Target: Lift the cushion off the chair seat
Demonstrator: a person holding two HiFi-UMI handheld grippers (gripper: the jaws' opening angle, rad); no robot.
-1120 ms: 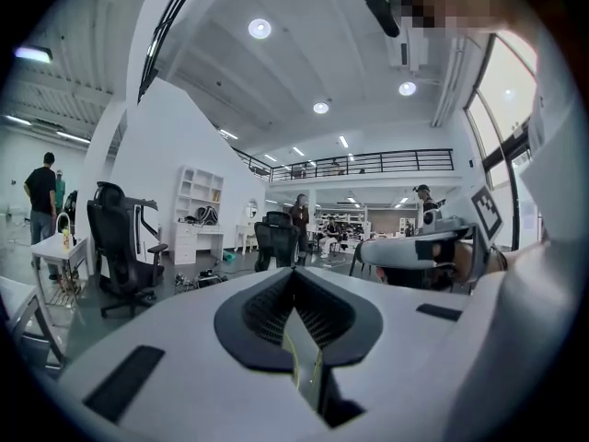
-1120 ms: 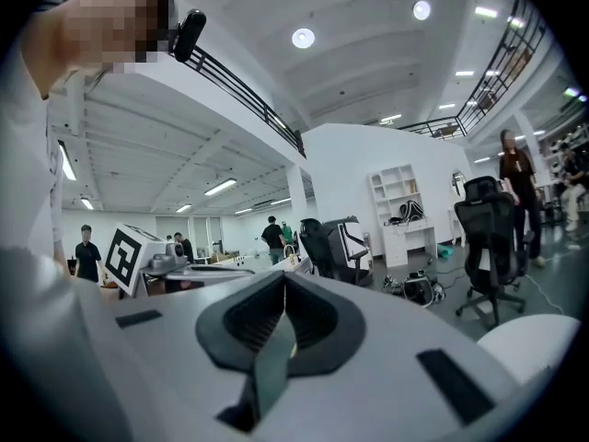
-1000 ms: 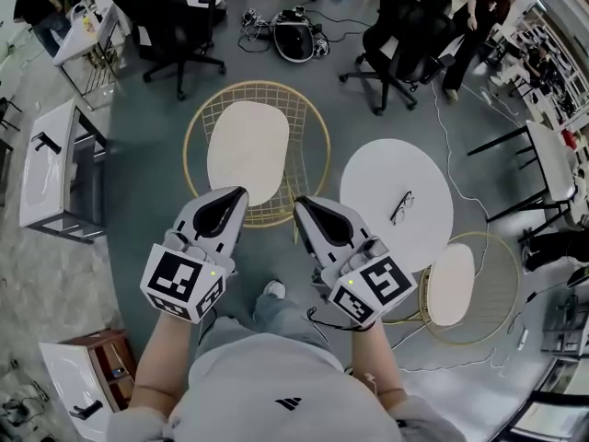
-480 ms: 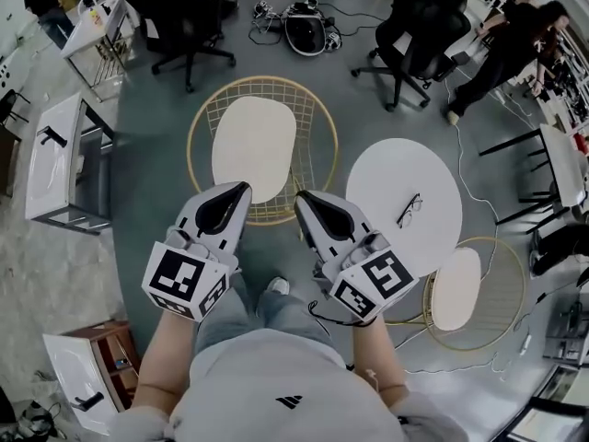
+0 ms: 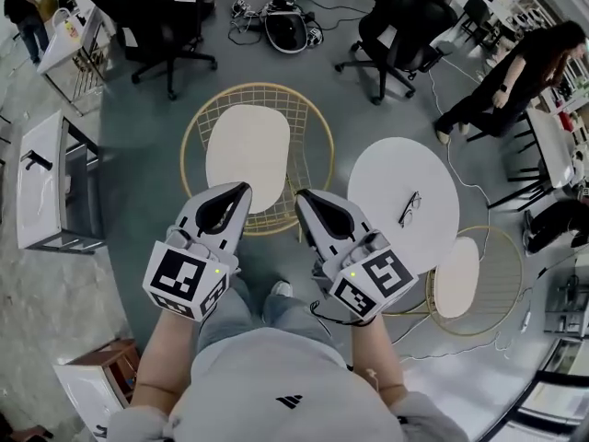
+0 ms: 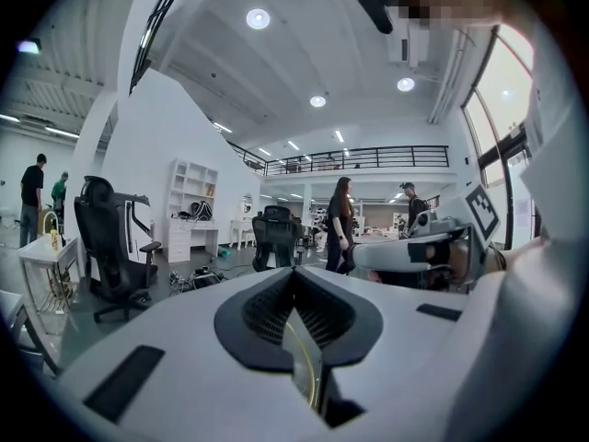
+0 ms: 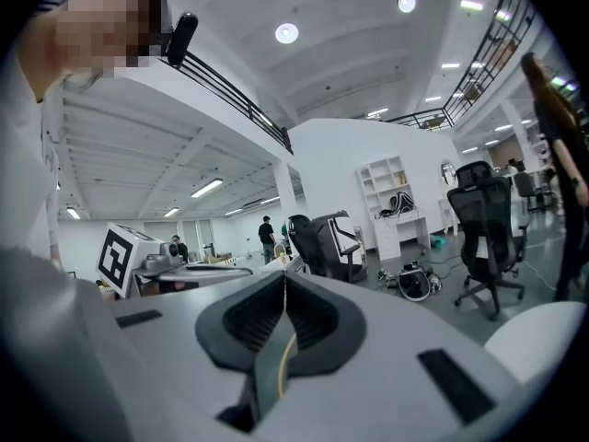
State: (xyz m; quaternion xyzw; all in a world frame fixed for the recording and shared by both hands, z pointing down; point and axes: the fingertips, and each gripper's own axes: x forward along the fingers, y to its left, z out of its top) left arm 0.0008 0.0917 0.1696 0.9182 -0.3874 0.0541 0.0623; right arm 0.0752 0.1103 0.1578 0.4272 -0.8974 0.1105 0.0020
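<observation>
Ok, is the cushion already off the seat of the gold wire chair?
No, in the head view the cushion lies flat on the seat of the gold wire chair.

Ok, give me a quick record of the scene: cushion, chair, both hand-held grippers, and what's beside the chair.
cushion: pale, lying flat on the seat, not yet lifted
chair: gold wire frame
left hand-held gripper: shut, empty, held level, not touching the cushion
right hand-held gripper: shut, empty, level beside the left
nearby: round white table with glasses on it, right of the chair in the head view
</observation>
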